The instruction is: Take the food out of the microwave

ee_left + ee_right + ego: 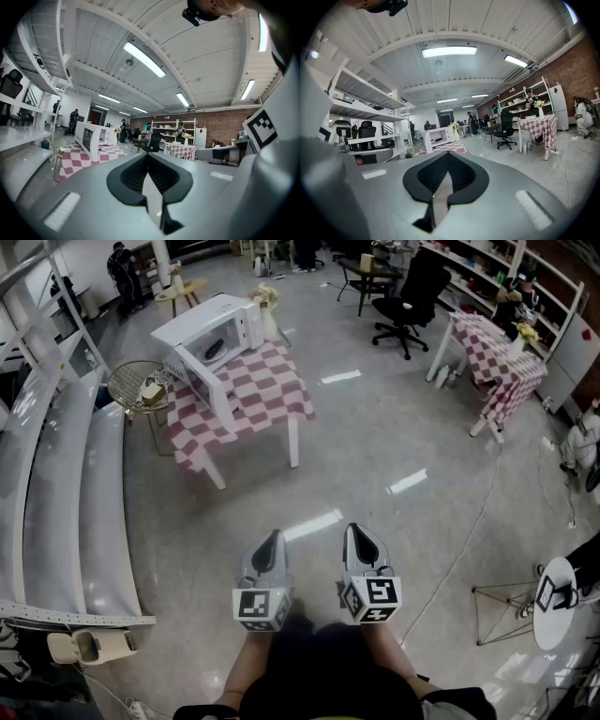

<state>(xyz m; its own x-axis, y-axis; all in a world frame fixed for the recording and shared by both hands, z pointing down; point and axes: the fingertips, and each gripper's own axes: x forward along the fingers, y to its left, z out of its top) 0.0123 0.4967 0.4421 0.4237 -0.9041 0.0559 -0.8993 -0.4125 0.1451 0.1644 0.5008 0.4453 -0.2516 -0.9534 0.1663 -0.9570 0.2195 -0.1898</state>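
Food (pixel 214 350) is sitting in the open microwave (pixel 234 322), well ahead, while I am holding my left gripper (pixel 272 540) and right gripper (pixel 357 534) closed, empty.

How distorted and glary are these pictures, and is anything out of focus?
Head view: fisheye bends the shelving, and ceiling lights glare as white streaks on the glossy floor; the microwave is small but sharp. Left gripper view: dark round vignette, bowed ceiling lines, a blown-out long tube light. Right gripper view: same vignette, central tube light blown white.
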